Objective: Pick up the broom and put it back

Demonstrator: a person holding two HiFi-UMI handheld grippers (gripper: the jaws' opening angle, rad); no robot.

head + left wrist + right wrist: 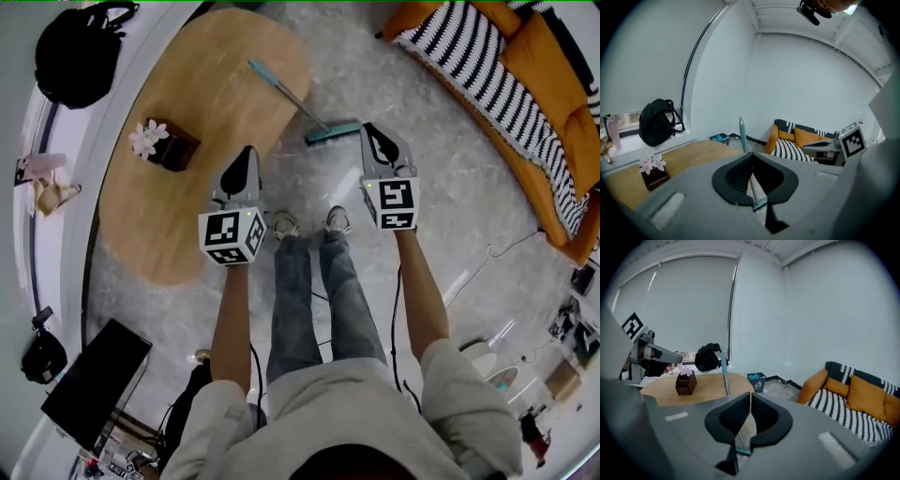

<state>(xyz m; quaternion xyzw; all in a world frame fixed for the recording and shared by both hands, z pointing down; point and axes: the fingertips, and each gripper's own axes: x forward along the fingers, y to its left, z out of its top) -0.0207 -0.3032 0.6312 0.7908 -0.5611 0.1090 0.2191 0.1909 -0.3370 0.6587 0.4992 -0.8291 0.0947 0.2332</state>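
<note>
Both claws are held with their jaws together and nothing is clamped in either; the left gripper (248, 150) and the right gripper (367, 127) are raised side by side over the grey floor (450, 216), well apart from each other. The broom (298, 101) is seen ahead of them, untouched; its teal head is set on the floor just beside the right gripper's tip, and its handle is leaned up across the edge of the oval wooden table (216, 234). The same broom is seen beyond the closed jaws in the left gripper view and the right gripper view. A dark box with white flowers (164, 142) is placed on the table; a striped orange sofa (525, 84) is seen at the right.
</note>
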